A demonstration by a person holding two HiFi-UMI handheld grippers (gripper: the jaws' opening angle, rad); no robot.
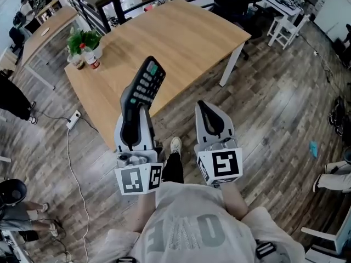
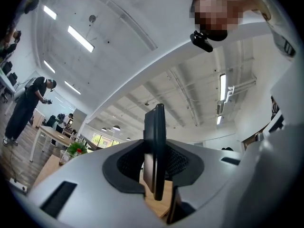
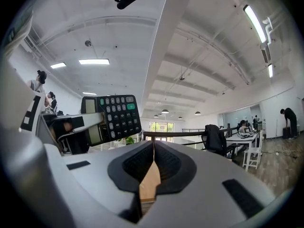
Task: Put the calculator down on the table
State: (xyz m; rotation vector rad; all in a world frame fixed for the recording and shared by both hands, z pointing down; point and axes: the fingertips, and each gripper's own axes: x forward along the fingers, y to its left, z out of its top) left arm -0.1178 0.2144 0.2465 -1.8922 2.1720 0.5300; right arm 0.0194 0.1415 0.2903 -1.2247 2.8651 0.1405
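Head view: calculator (image 1: 143, 86) lower end buried in left gripper (image 1: 134, 114), clamped, slanting up over the wooden table (image 1: 186, 37)'s near edge; right gripper (image 1: 206, 113) level, jaws together, empty | Left gripper view: calculator edge-on, pinched between jaws | Right gripper view: jaws touching; calculator keypad upper left, off the table

The grey right tool (image 3: 153, 145) has its jaws closed together on nothing. Left of centre, the left tool (image 3: 92, 125) clamps a black rectangular calculator (image 3: 118, 115), keys facing the camera.
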